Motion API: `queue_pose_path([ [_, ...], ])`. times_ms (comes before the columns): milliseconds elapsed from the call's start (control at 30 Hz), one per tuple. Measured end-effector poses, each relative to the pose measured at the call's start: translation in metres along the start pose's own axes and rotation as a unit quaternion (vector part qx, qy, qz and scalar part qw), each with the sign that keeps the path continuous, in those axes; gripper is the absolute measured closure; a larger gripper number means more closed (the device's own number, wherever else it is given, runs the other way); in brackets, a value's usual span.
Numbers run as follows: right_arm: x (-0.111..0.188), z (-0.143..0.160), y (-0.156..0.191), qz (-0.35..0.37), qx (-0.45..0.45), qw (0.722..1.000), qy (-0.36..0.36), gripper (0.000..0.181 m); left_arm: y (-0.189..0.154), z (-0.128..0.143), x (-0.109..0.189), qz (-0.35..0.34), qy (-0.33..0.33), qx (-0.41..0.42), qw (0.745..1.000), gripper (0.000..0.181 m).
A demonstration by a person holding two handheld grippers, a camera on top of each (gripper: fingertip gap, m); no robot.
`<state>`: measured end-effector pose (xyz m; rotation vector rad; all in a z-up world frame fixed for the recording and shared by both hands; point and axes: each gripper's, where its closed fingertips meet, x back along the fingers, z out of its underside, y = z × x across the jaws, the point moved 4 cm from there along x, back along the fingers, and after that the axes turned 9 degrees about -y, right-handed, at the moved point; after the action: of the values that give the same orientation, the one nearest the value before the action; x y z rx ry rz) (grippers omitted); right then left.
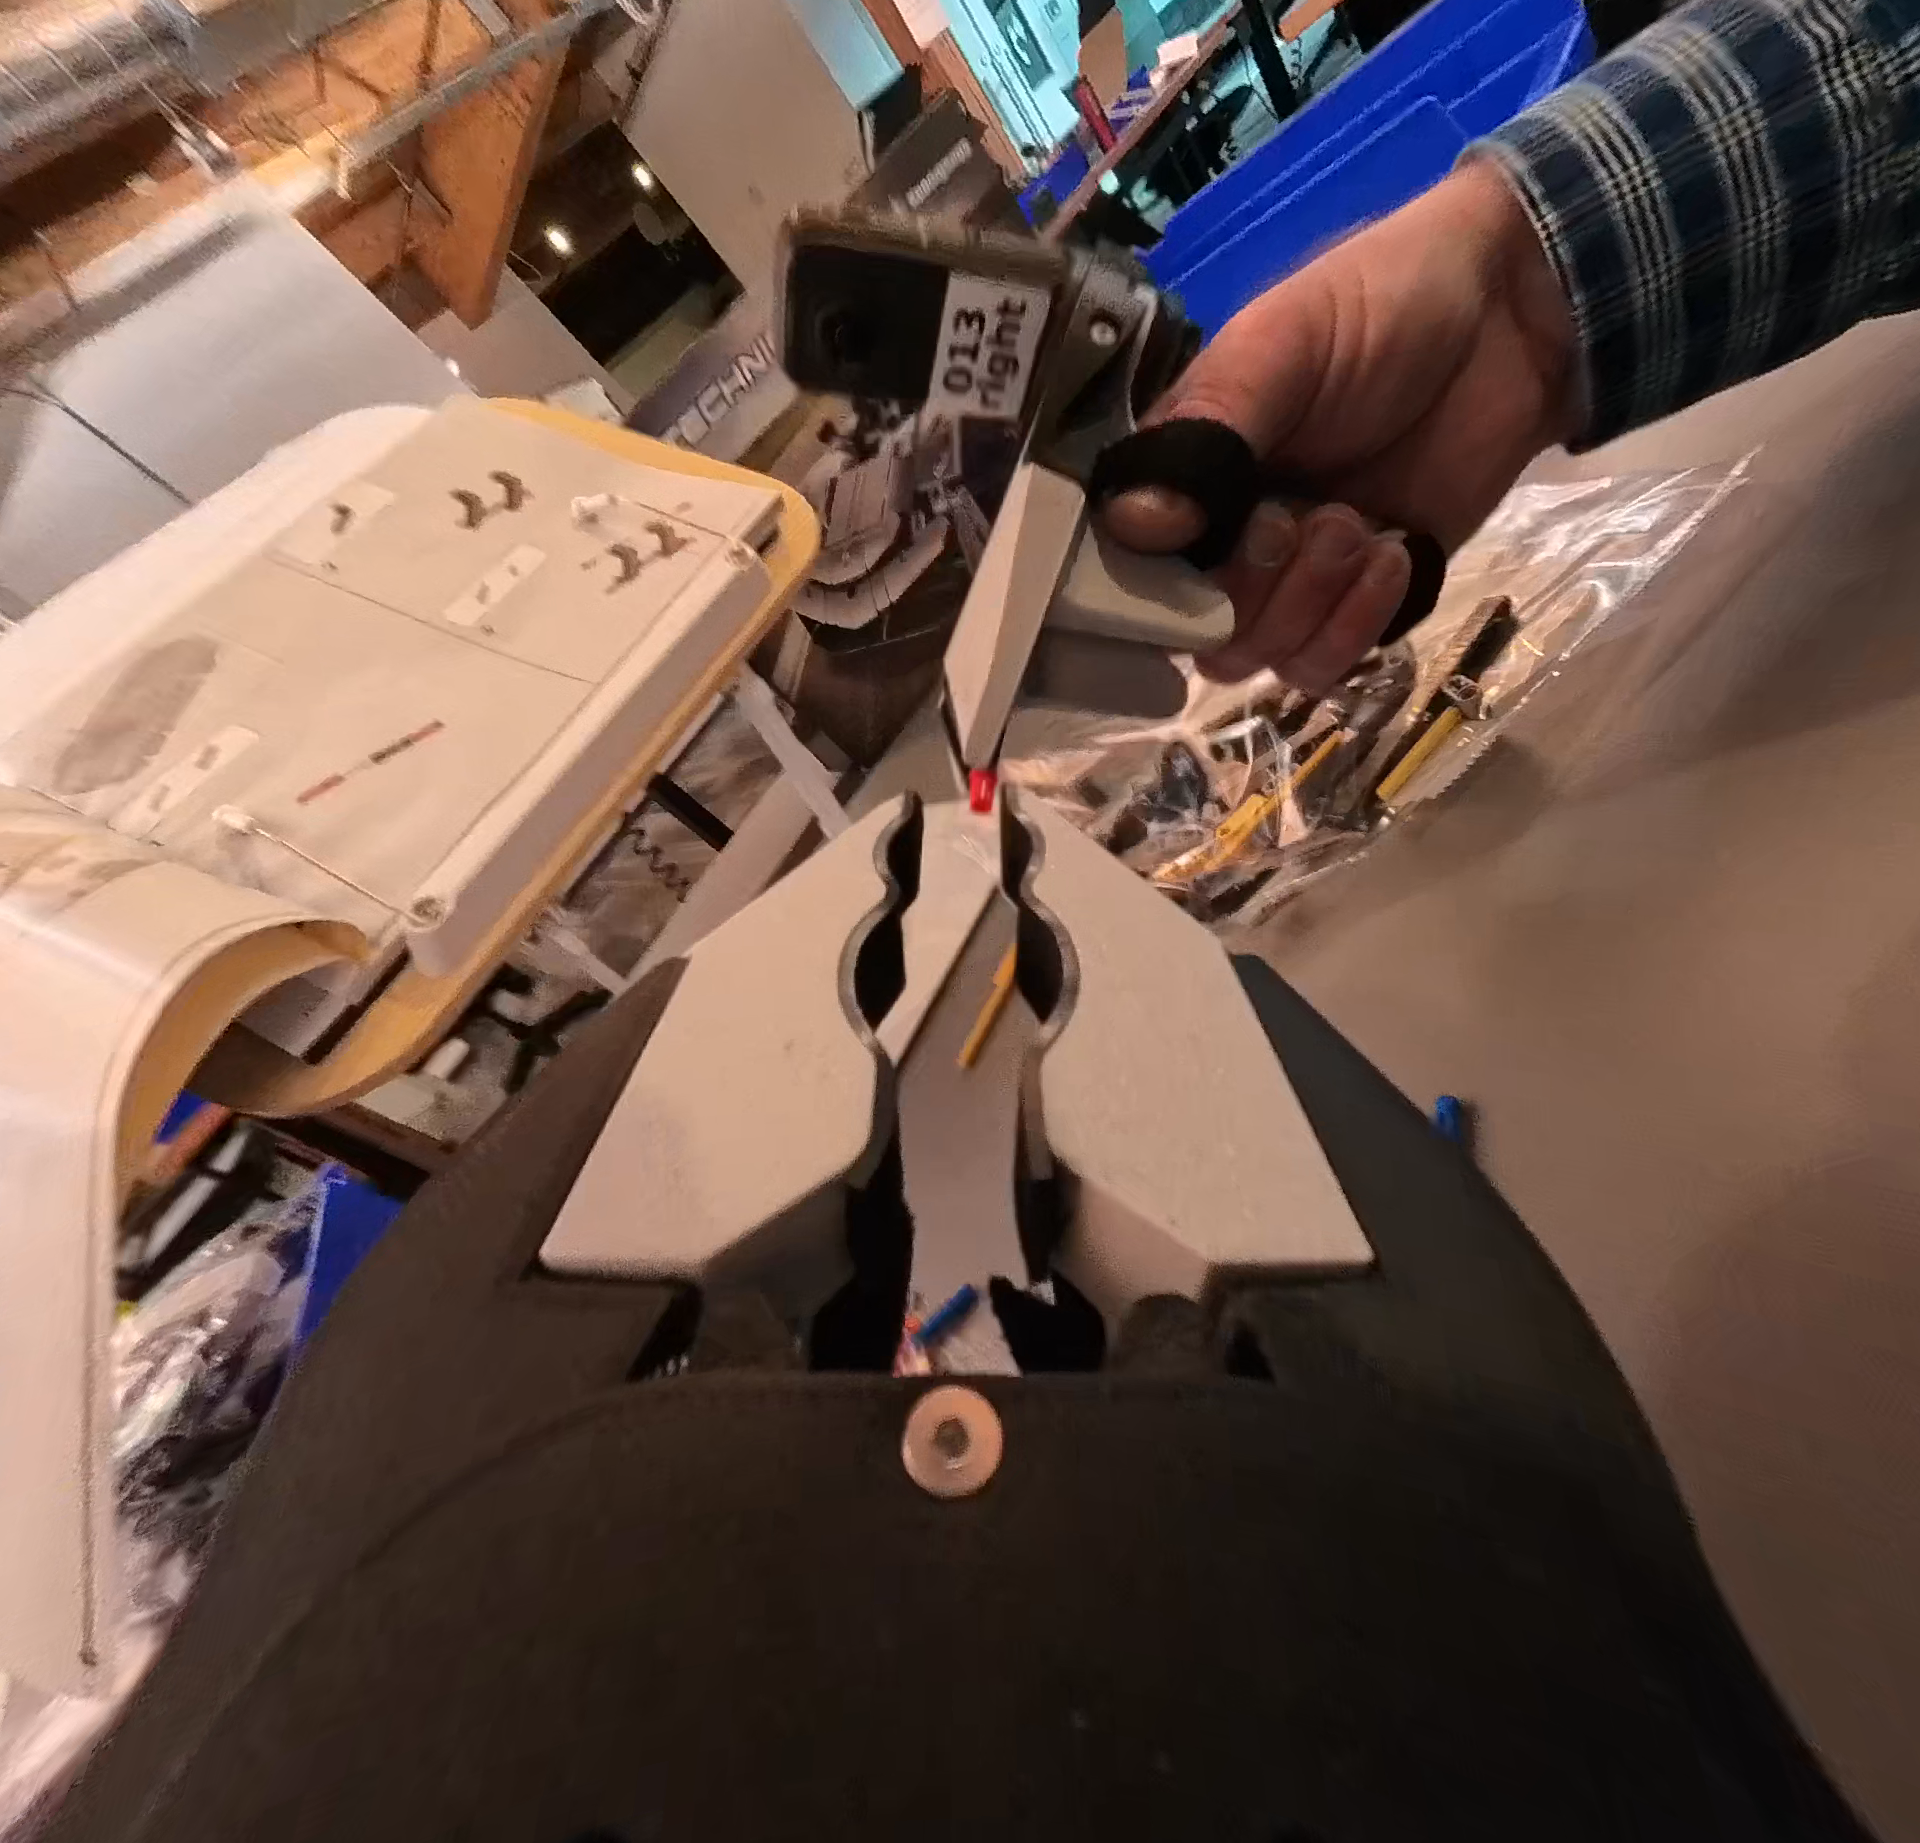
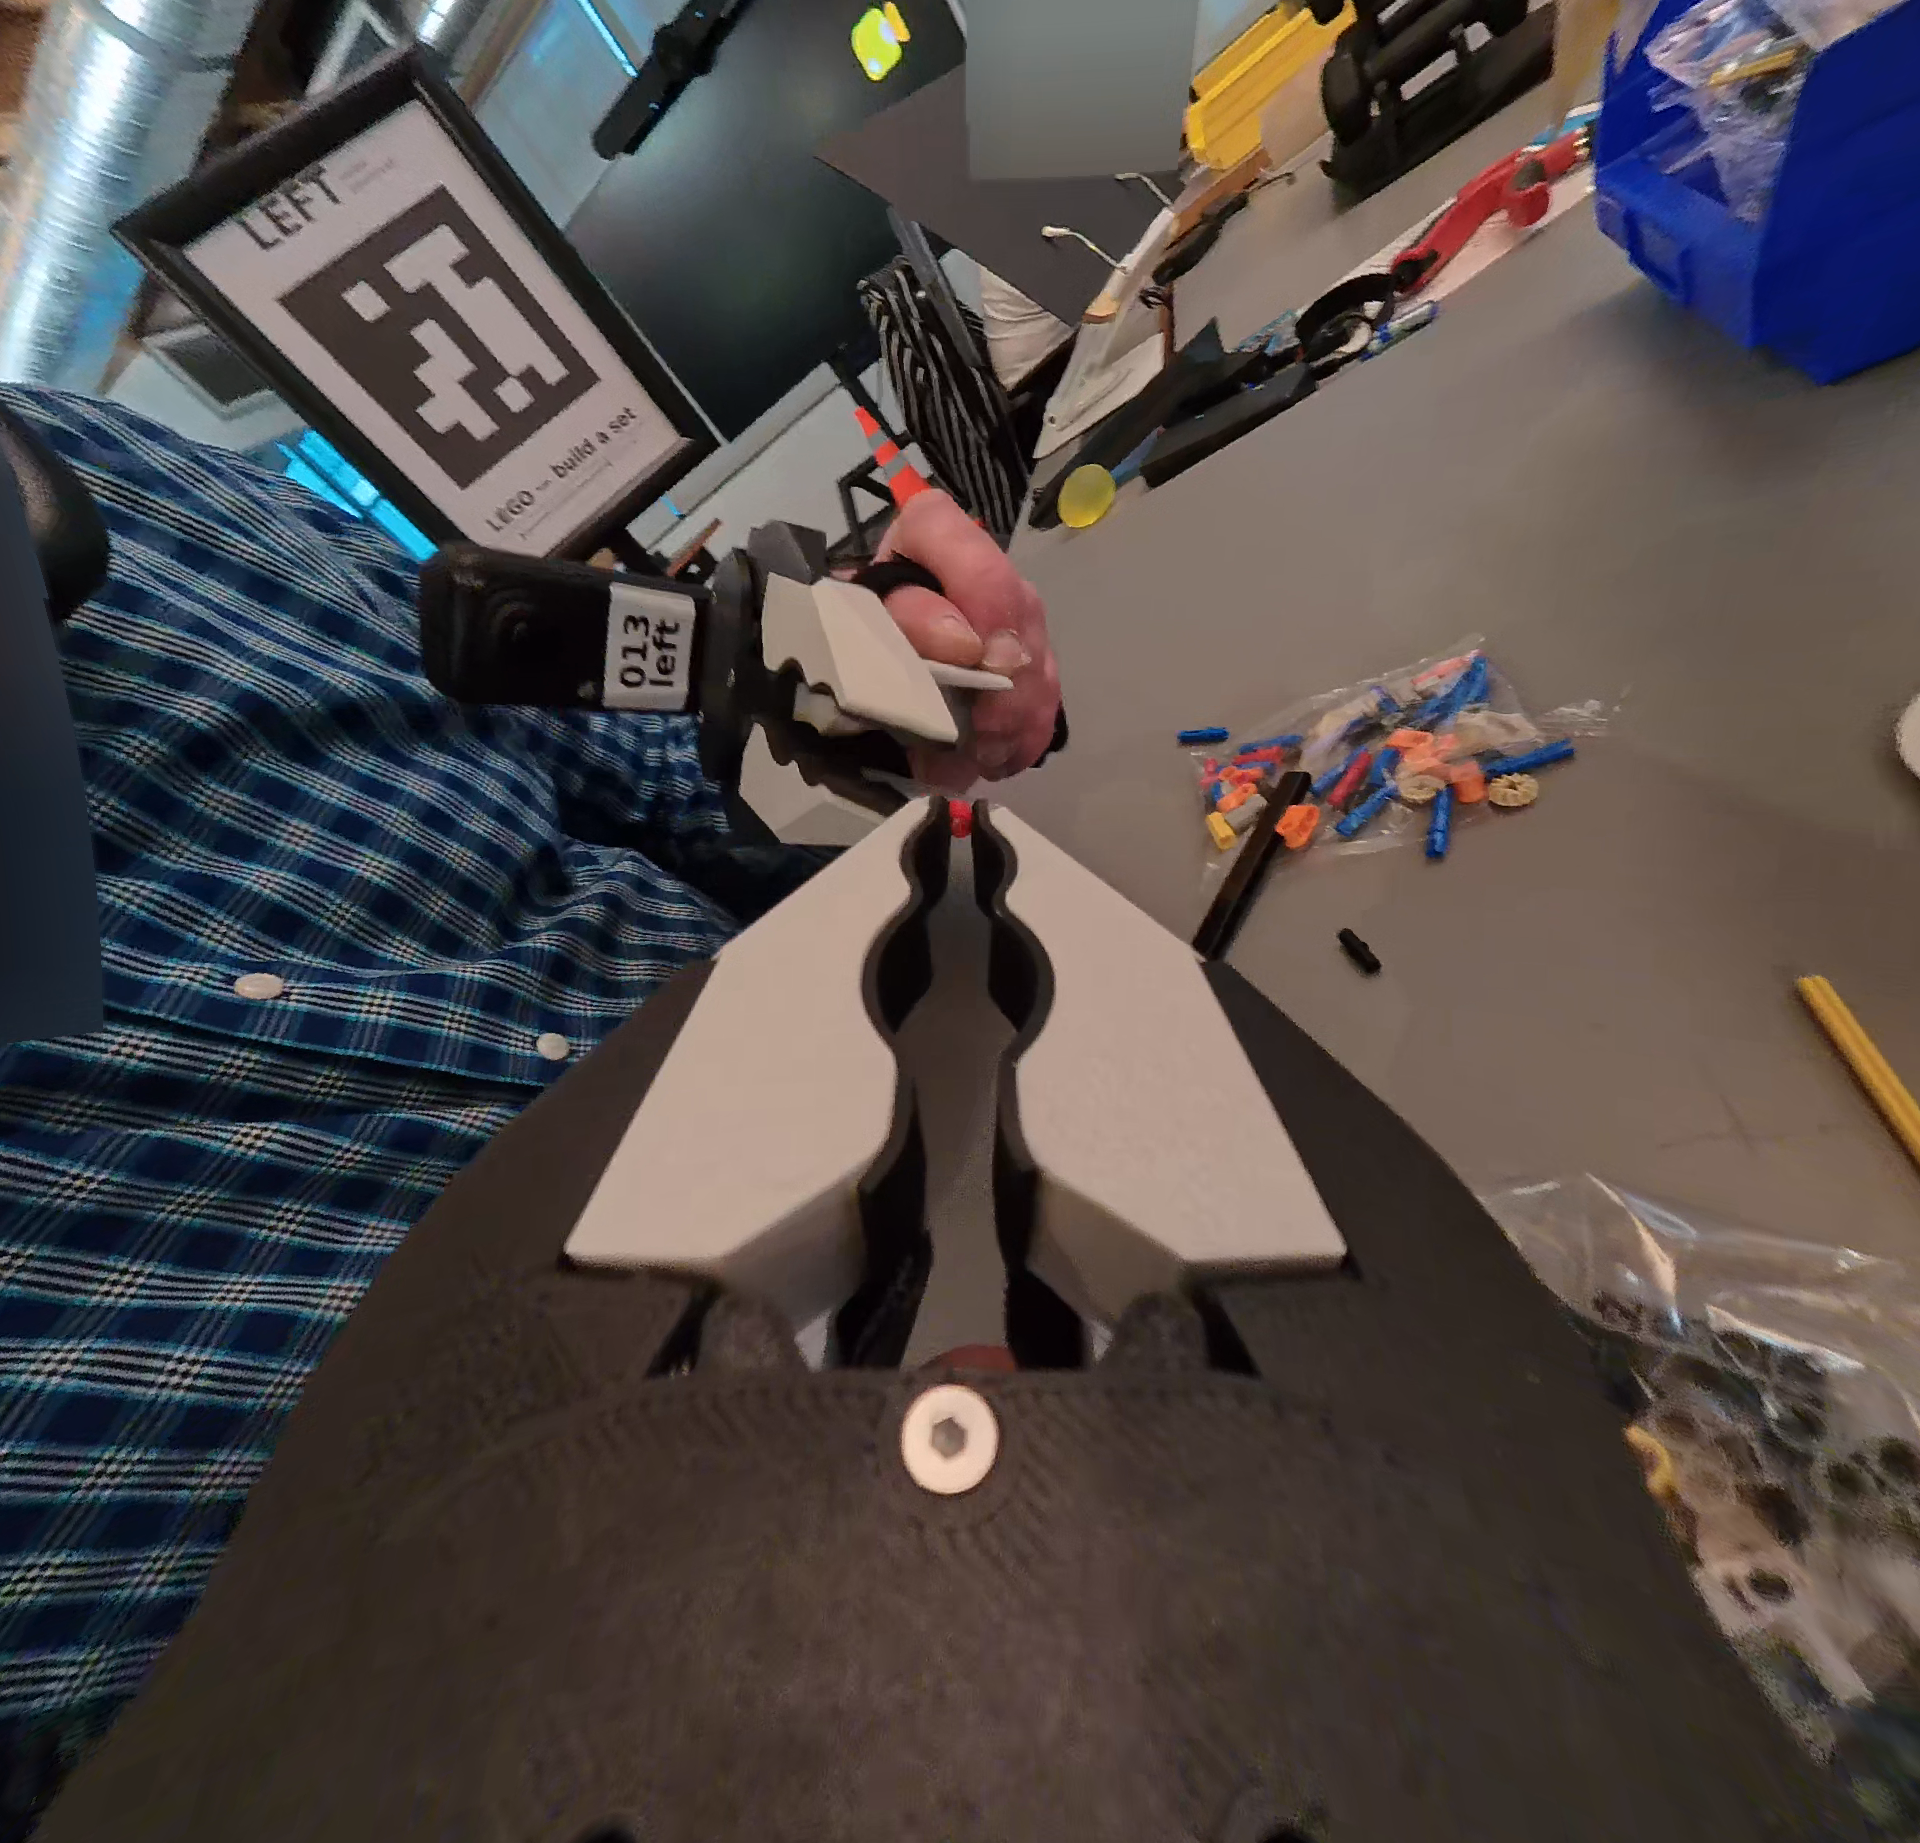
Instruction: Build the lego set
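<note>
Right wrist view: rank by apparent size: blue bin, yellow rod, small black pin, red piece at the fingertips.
1. blue bin, though partly cut off
2. yellow rod, also cut off
3. small black pin and red piece: alike, and the red piece is partly hidden, so not ranked.

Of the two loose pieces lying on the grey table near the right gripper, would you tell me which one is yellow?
The long thin rod at the right edge is yellow. The other loose piece, a short pin nearer the gripper, is black.
</note>
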<state>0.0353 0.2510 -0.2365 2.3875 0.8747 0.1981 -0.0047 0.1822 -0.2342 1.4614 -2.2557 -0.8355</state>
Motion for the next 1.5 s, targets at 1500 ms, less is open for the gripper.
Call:
queue_pose_path([
  [1500, -0.002, 0.052, 0.006, 0.180, 0.170, 0.968, 0.038, 0.181, -0.039, 0.037, 0.002, 0.159, 0.073, 0.154, 0.972, 0.176],
])
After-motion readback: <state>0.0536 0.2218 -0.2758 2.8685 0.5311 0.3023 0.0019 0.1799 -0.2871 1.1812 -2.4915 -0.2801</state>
